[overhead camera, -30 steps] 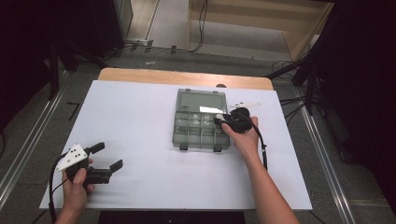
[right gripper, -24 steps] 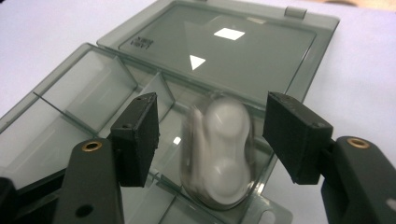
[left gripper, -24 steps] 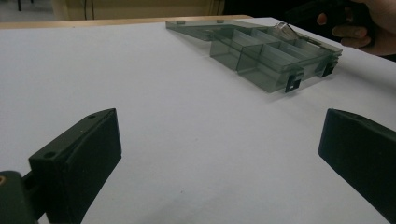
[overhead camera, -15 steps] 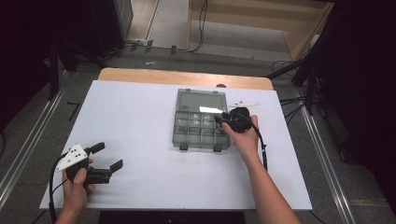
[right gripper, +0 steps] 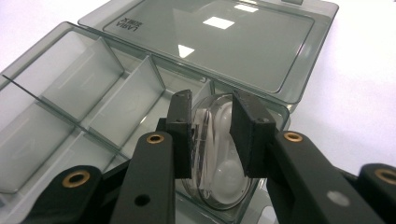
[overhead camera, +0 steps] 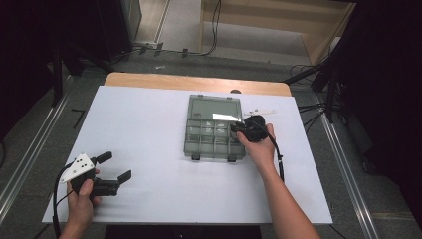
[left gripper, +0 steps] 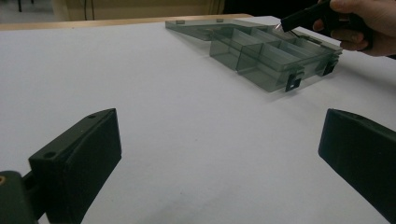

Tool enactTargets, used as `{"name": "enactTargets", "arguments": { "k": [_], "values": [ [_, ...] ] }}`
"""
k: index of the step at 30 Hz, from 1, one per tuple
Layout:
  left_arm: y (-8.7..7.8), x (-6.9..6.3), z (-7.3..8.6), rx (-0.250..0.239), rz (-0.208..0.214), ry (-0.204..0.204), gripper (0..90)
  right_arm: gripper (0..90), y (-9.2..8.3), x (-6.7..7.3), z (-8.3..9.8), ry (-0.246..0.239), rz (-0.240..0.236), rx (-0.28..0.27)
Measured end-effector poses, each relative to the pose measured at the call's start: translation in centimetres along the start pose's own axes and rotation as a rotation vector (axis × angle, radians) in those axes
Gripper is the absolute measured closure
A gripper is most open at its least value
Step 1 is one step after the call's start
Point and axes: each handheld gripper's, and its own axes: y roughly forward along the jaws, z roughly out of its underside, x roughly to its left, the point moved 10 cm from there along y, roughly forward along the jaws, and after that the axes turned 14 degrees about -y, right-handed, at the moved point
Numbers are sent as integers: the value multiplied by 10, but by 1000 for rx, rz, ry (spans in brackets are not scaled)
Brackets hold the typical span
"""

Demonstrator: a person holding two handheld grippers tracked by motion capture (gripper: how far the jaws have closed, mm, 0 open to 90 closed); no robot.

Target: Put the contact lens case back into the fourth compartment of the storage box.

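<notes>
Here, nearest to me, my left gripper [overhead camera: 112, 167] sits low at the near left corner of the table [overhead camera: 149, 124], my hand wrapped round its body, its matte black jaws spread wide with nothing but bare white tabletop between them; the grey three-cornered plate on top faces up. In the left gripper view those jaws are blunt, flat-faced blocks, and the table surface looks smooth and paper-white. That hand lies where it lay a second ago.

Farther out, my right forearm runs diagonally up from the bottom edge, and my right gripper [right gripper: 212, 133] points down into the organizer box [overhead camera: 214, 142], a smoky, see-through grey plastic case with thin upright dividers and two small dark latches on its near wall. Its flat hinged lid [right gripper: 219, 44] lies open behind it, glossy enough to throw back the ceiling lights.

In the right gripper view my jaws have just been closing, and between them is a small clear plastic case [right gripper: 217, 158], rounded and shiny, with whitish rounded shapes inside it. It sits in the box's end compartment nearest the lid, on the right side as I see the box from above. The left pad looks pressed to its side; I cannot tell whether the right pad touches yet. Against the earlier frame, my right hand and the box have stayed in place.
</notes>
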Motion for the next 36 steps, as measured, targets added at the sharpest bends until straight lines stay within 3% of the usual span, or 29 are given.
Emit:
{"name": "enactTargets", "arguments": {
  "k": [3, 4, 7, 9, 10, 11, 13, 15, 16, 17, 36],
  "values": [
    [0, 0, -1, 0, -8, 5, 0, 663, -2, -1, 1, 16, -7, -16],
    [0, -1, -2, -2, -8, 8, 0, 572, -4, -1, 1, 16, -12, -50],
    [3, -4, -6, -7, -1, 6, 0, 498, -7, -1, 0, 20, -13, -77],
    [5, -9, -9, -8, 11, 12, 0, 379, -15, -2, -3, 39, -18, -124],
    [5, -9, -9, -8, 11, 12, 0, 379, -15, -2, -3, 39, -18, -124],
    [7, -11, -12, -10, 15, 16, 0, 267, -19, -1, -4, 36, -21, -142],
    [8, -13, -13, -13, 20, 13, 0, 223, -20, -1, -4, 35, -15, -144],
    [11, -15, -15, -12, 21, 19, 0, 77, -24, 1, -2, 30, -27, -153],
    [12, -16, -17, -13, 21, 18, 0, 77, -24, 1, -2, 30, -27, -153],
    [16, -19, -19, -16, 23, 18, 0, 0, -28, 1, -1, 33, -35, -168],
    [62, -50, -35, 14, 68, 74, 0, 0, -55, -12, 20, 61, -26, -216]
  ]
}}
